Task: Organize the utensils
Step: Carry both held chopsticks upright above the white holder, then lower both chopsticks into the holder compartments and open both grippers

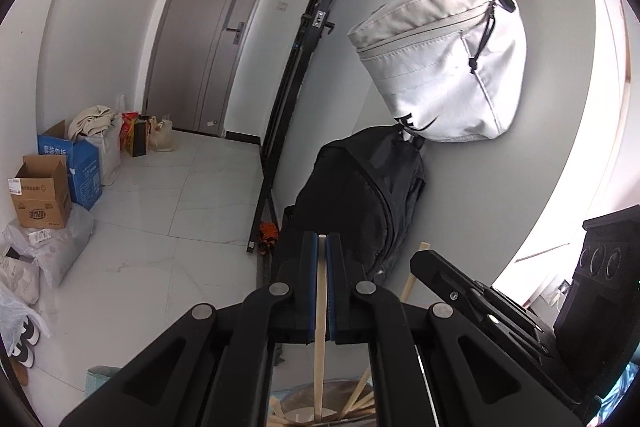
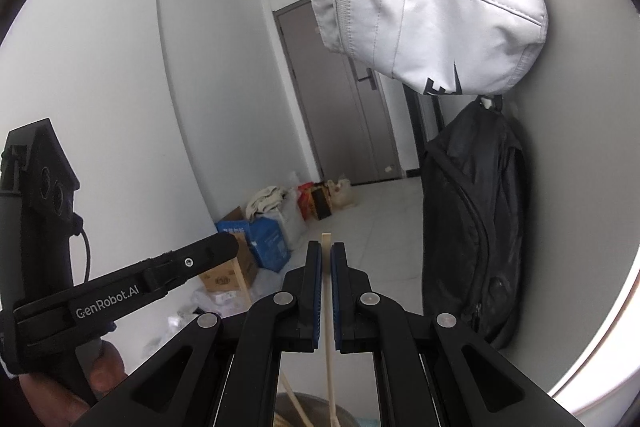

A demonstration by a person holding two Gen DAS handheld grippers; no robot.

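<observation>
Chopsticks-wise, your left gripper (image 1: 322, 247) is clamped on one wooden chopstick (image 1: 320, 327) and your right gripper (image 2: 326, 259) pinches another chopstick (image 2: 329, 327), both standing upright over the round holder (image 1: 304, 401) below, black backpack (image 2: 476, 219) beyond.

We find both wrist cameras angled upward along their fingers; both share the white bag (image 1: 440, 55) (image 2: 428, 3) and grey door (image 1: 212, 35) (image 2: 340, 99).

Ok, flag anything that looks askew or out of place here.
Both grippers point at the room, not the work. The left gripper and right gripper each clamp one upright wooden chopstick; loose chopsticks lean crisscross in the holder below.
</observation>
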